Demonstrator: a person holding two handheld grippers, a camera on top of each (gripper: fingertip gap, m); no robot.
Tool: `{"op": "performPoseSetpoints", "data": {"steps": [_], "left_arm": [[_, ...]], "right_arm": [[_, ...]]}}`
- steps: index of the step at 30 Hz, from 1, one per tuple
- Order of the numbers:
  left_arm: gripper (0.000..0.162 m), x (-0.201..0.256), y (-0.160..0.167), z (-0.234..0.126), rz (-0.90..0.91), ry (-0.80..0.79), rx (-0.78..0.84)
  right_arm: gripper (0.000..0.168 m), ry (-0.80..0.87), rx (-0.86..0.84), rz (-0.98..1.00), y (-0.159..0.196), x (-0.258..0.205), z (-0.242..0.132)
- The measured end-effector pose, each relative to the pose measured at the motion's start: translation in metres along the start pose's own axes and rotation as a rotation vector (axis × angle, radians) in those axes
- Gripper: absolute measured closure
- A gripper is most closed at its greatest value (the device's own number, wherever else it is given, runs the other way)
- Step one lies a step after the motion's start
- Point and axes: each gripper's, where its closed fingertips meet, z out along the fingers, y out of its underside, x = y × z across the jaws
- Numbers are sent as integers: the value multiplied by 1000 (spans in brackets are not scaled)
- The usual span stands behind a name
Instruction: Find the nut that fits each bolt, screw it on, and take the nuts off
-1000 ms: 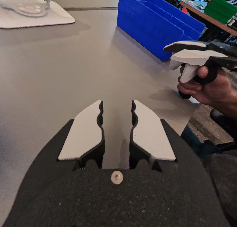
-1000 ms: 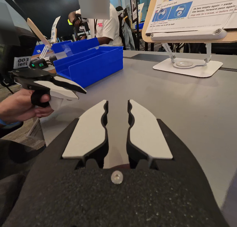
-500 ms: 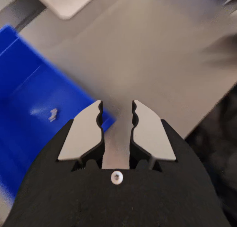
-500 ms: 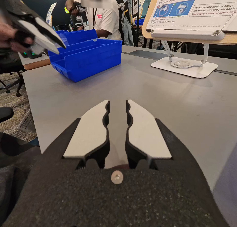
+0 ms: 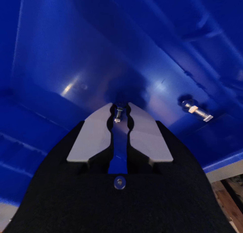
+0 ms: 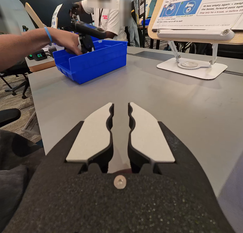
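Deep inside the blue bin, my left gripper points at the floor of the box, its two fingers parted by a narrow gap. Between the tips lies a small bolt with a nut on its near end; it sits closer to the left finger, and I cannot tell whether either finger touches it. Off to the right on the bin floor, well apart from my fingers, lies a larger bolt with a pale nut threaded on its shank. Half a second ago this gripper was above the bin's edge with table in view; a second ago it hovered over bare table.

From the right wrist, my right gripper hangs over the grey table, fingers slightly apart and holding nothing. Across the table, my left hand has the left gripper dipped into the blue bin, whose contents are hidden by its walls from here. A white stand carrying an instruction sheet sits at the right. Half a second earlier the left gripper was raised above the bin; the right one has barely shifted.
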Motion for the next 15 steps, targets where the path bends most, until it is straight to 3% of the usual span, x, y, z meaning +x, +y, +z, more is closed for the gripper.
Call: {"op": "performPoseSetpoints", "data": {"steps": [4, 6, 11, 15], "left_arm": [[146, -5, 14, -2, 34, -55, -71], [146, -7, 9, -13, 16, -68, 3], [147, 23, -51, -102, -74, 27, 536], [147, 100, -106, -196, -62, 271, 1012]], "right_arm": [[149, -12, 6, 10, 0, 0, -2], [149, -15, 7, 19, 0, 1, -3], [148, -34, -44, 34, 5, 1, 1], [144, -166, -106, 103, 3, -14, 22]]}}
